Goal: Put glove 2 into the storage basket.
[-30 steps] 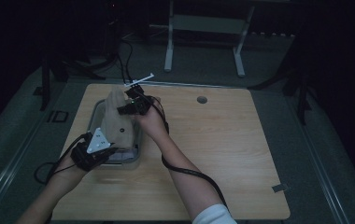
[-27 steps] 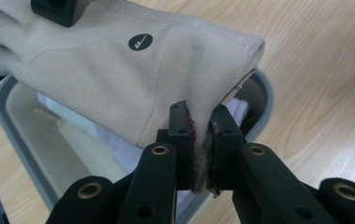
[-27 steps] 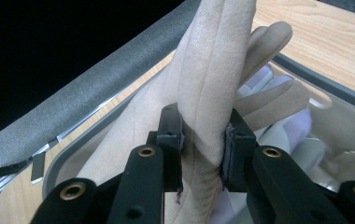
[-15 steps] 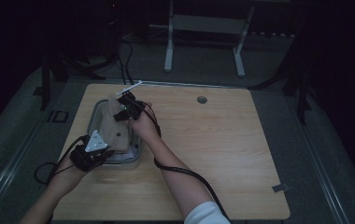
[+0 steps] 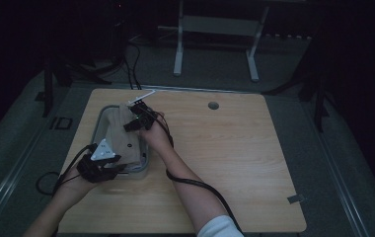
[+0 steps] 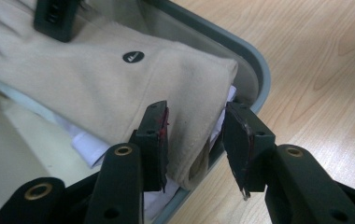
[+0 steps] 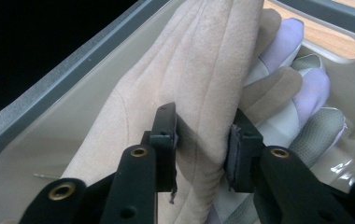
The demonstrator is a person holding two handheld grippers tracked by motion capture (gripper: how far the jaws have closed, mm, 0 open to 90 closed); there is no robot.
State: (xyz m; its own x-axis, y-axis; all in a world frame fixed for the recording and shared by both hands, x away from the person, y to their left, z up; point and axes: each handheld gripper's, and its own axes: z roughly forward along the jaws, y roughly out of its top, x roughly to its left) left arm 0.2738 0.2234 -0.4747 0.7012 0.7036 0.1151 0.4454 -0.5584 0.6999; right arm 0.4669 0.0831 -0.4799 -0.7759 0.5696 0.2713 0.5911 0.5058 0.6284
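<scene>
While a person's two hands work over a grey bin [image 5: 99, 123] at the table's [image 5: 235, 163] left side, a beige glove [image 5: 121, 133] lies lengthwise in the bin atop a white/lilac glove [image 7: 301, 88]. L gripper [image 6: 196, 135] sits at the cuff end — its jaws have just been opening; the cuff is between them, left pad touching, right pad apart. R gripper [image 7: 201, 140] is at the finger end — jaws have just eased wider, both pads against the beige glove's sides.
</scene>
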